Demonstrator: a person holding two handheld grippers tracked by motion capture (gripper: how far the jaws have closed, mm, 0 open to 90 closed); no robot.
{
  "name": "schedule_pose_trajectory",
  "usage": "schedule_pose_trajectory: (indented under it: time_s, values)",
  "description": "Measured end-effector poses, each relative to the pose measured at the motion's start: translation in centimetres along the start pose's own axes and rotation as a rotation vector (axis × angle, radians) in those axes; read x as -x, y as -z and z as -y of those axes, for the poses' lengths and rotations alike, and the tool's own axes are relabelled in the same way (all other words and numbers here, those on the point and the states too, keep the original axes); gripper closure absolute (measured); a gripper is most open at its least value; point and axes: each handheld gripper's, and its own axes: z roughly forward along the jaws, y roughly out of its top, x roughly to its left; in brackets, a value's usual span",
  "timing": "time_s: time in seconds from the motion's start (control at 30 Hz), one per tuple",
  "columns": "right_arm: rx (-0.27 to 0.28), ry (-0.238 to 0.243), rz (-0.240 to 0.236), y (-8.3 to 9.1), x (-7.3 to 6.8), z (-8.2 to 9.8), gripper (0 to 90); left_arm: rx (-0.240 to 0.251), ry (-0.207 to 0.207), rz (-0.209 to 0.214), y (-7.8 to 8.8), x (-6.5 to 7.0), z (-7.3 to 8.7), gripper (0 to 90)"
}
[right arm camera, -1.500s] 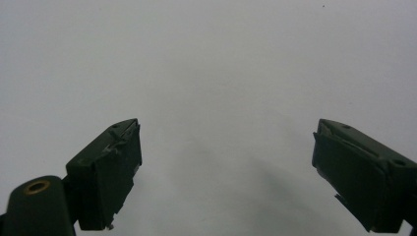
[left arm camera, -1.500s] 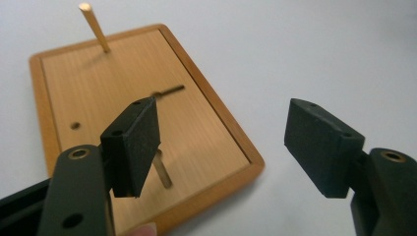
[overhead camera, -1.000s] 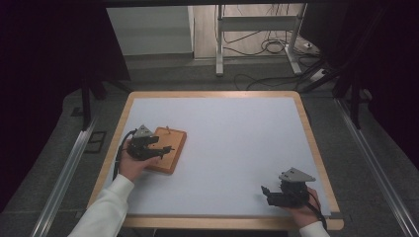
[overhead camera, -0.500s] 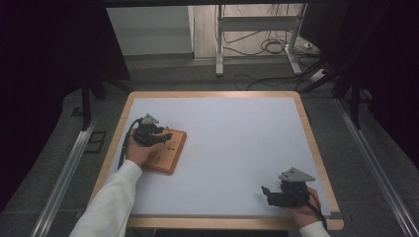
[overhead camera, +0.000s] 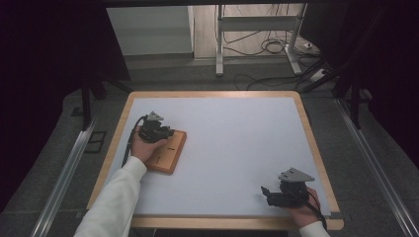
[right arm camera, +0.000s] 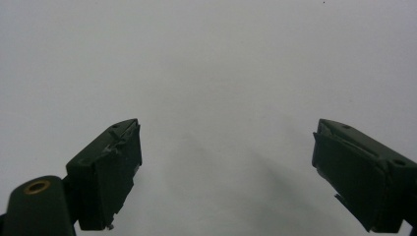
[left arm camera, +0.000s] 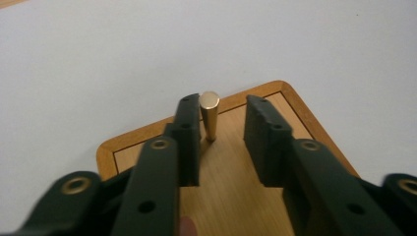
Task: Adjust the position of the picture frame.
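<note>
A small wooden board (overhead camera: 168,154) lies on the left part of the white table. A brass peg (left arm camera: 210,115) stands upright near the board's far corner. My left gripper (overhead camera: 167,132) hovers over the board's far end. In the left gripper view, my left gripper (left arm camera: 223,105) has the peg between its jaws, close against the left pad (left arm camera: 188,132), with a clear gap to the right pad. The jaws have just been closing and do not clamp the peg. My right gripper (overhead camera: 267,193) rests near the table's front right, and its jaws (right arm camera: 226,142) stand wide open over bare white surface.
The white table top has a wooden rim (overhead camera: 212,94). Behind the table stand a metal frame (overhead camera: 220,44) and loose cables (overhead camera: 272,47) on the floor. Metal rails (overhead camera: 64,173) run along both sides of the table.
My left gripper has moved away from the person, toward the board's far end. The right gripper has stayed where it was.
</note>
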Motion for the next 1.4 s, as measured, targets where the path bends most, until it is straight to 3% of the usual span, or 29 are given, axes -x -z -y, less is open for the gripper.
schedule_pose_trajectory:
  time_s: [0.07, 0.3, 0.37, 0.7, 0.83, 1.0, 1.4]
  values:
    - [-0.001, -0.001, 0.0, 0.0, 0.0, 0.0, 11.5, 0.0, -0.005, -0.023, 0.0, -0.1, 0.0, 81.6]
    - [0.007, 0.005, 0.0, 0.0, -0.1, 0.0, 11.4, 0.015, 0.019, -0.024, 0.1, -0.1, 0.2, 84.8]
    - [0.003, 0.004, -0.001, 0.0, 0.0, 0.0, 11.4, 0.016, 0.029, 0.002, 0.1, 0.2, 0.2, 84.8]
    - [0.002, 0.002, 0.0, 0.0, -0.1, 0.0, 11.5, 0.009, -0.054, 0.08, 0.0, 4.7, -1.1, 84.9]
    - [0.002, 0.006, 0.001, 0.0, -0.1, -0.1, 11.5, -0.006, -0.089, 0.125, -1.1, 7.2, -1.7, 84.9]
    - [0.002, 0.002, 0.004, 0.0, 0.0, 0.0, 11.6, -0.013, -0.111, 0.153, -2.2, 9.0, -2.3, 84.9]
    - [-0.002, 0.005, 0.004, -0.1, 0.0, 0.0, 11.7, -0.007, -0.125, 0.187, -3.6, 11.6, -3.5, 84.8]
